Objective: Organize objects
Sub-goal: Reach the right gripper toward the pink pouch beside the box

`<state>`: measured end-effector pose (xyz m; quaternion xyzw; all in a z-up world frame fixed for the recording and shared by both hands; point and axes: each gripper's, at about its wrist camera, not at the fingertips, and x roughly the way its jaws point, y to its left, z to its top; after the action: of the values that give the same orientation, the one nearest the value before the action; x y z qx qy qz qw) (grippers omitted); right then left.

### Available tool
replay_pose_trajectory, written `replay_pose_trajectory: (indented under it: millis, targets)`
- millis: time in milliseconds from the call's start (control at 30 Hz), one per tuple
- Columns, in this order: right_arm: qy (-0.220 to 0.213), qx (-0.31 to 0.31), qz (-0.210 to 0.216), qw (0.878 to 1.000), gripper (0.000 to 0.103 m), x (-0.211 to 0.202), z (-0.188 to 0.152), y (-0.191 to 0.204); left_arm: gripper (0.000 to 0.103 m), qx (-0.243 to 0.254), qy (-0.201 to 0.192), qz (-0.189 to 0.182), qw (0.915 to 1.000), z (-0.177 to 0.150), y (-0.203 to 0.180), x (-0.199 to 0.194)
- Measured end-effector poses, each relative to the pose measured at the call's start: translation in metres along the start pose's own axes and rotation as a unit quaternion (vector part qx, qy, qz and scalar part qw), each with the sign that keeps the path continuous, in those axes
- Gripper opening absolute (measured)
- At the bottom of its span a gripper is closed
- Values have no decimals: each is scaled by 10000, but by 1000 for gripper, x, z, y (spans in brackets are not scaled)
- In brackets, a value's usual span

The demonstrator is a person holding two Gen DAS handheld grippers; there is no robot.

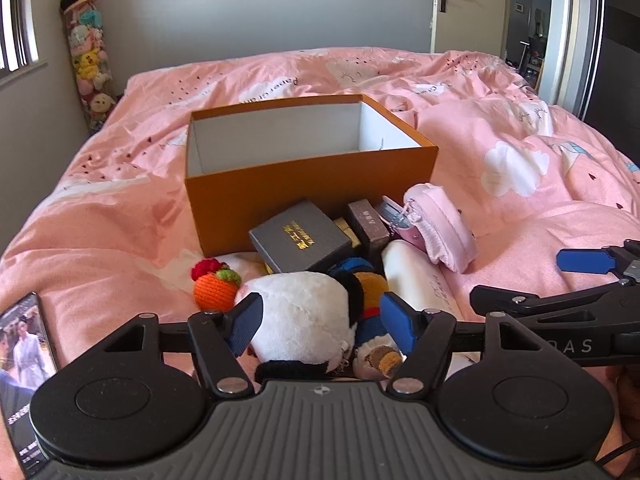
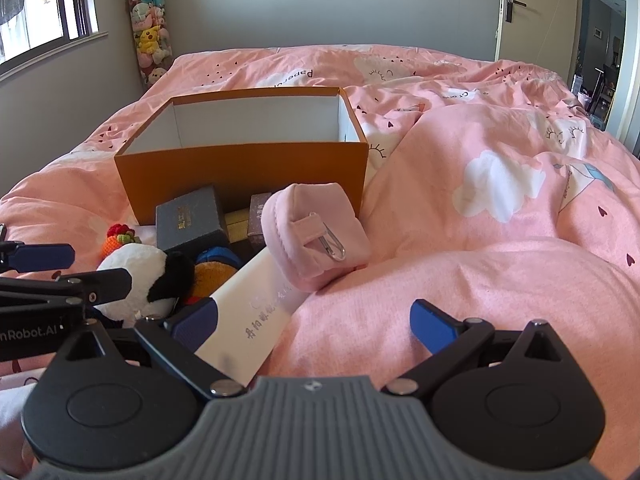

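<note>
The left gripper (image 1: 320, 320) holds its jaws apart around a panda plush (image 1: 304, 316), the pads not visibly pressing it; the right gripper (image 2: 316, 320) spreads its jaws wide over pink bedding (nothing held), one pad beside a white flat box (image 2: 248, 320). At twelve o'clock from the plush lies a grey gift box (image 1: 300, 236), then the open orange box (image 1: 308, 188); a pink pouch (image 2: 316, 236) sits at two o'clock on the bed (image 2: 500, 280).
</note>
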<state>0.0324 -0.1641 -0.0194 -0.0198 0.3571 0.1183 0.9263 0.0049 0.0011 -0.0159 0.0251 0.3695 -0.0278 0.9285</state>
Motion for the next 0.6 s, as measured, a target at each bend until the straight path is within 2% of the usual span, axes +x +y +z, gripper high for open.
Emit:
replay_pose_trajectory:
  millis: [67, 200, 233, 367, 467, 600]
  targets:
    - [9, -39, 25, 10000, 100, 1, 1, 0, 75, -34, 12, -69, 10000, 0, 1, 2]
    - [138, -285, 55, 9995, 76, 8, 5, 4, 65, -64, -32, -212, 9997, 4, 4, 3]
    - [180, -347, 45, 9992, 75, 10, 6, 5, 60, -84, -40, -239, 9997, 5, 5, 4]
    - [266, -573, 54, 9980, 58, 21, 11, 5, 44, -176, -4, -402, 9990, 11, 10, 9]
    - [380, -698, 57, 9968, 55, 33, 15, 5, 38, -184, 63, -548, 9983, 17, 9, 16]
    - [468, -928, 92, 9945, 51, 48, 19, 9, 35, -199, 156, -767, 9967, 24, 3, 30]
